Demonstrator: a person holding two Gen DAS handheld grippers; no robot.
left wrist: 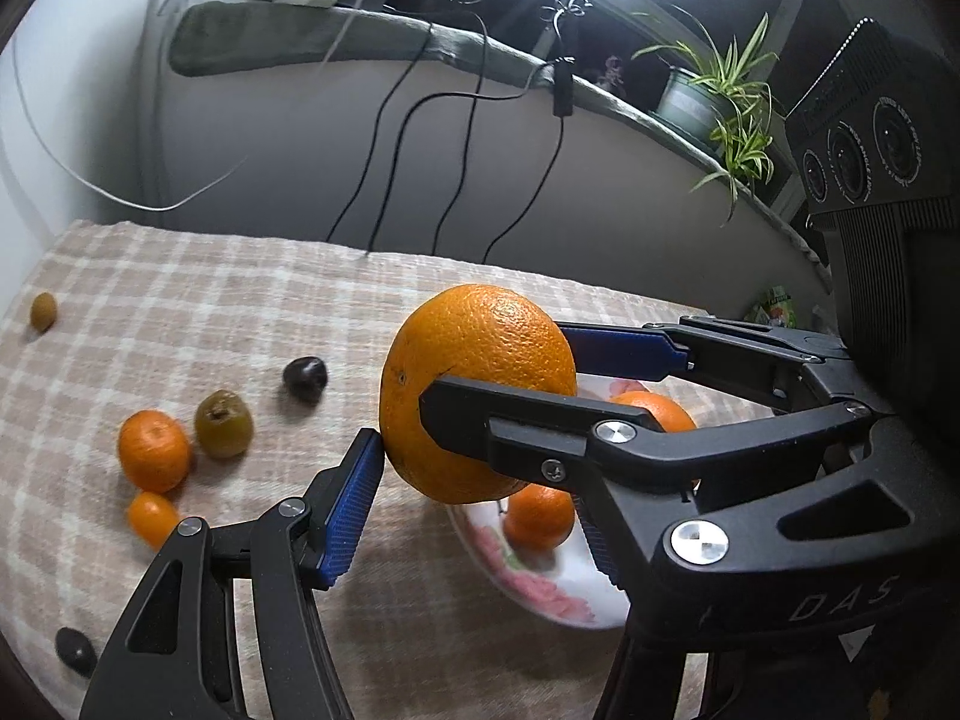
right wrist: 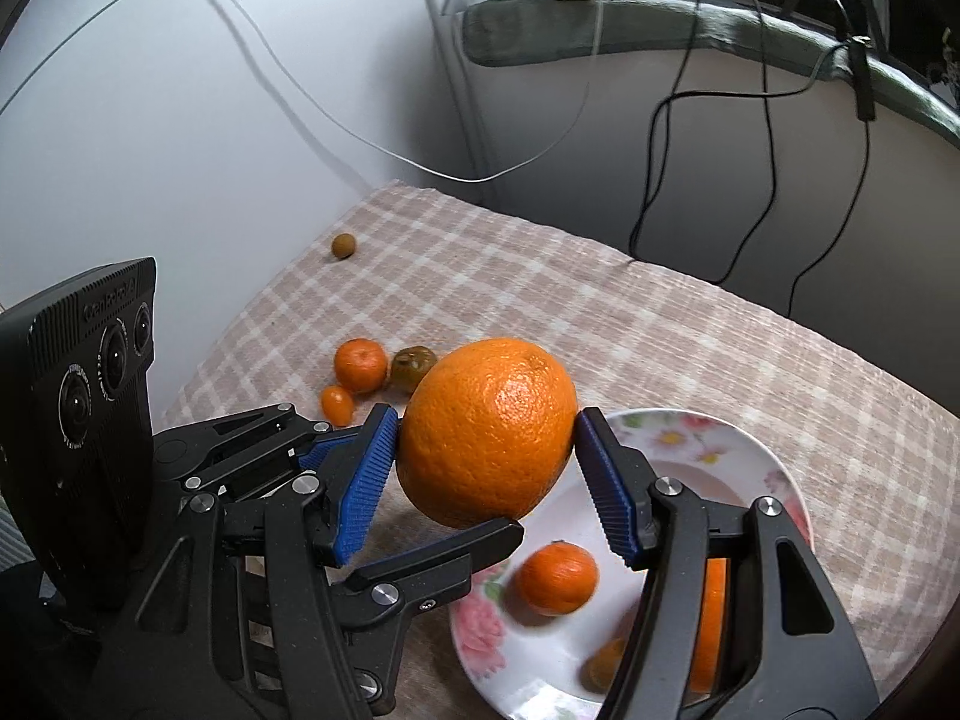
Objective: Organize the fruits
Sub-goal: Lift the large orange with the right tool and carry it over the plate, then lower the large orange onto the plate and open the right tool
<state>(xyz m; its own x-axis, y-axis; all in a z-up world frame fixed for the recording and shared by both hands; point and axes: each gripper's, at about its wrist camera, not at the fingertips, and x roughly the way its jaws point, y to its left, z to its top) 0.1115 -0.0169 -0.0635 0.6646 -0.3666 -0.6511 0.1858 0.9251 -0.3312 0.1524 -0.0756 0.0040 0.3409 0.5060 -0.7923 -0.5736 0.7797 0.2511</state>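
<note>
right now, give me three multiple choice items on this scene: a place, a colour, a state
1. The greenish fruit lies: A on the plate, B on the checked cloth, C on the shelf.
2. The gripper pads are: A red, B blue, C white.
3. The right gripper is: A open and empty, B shut on a kumquat, C shut on the large orange.
Answers: B, it sits on cloth beside a tangerine; B, both ribbed pads are blue; C, its pads press the orange's sides.

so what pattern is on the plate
White with pink flowers and green leaves on the plate; clearest in the right wrist view.
</note>
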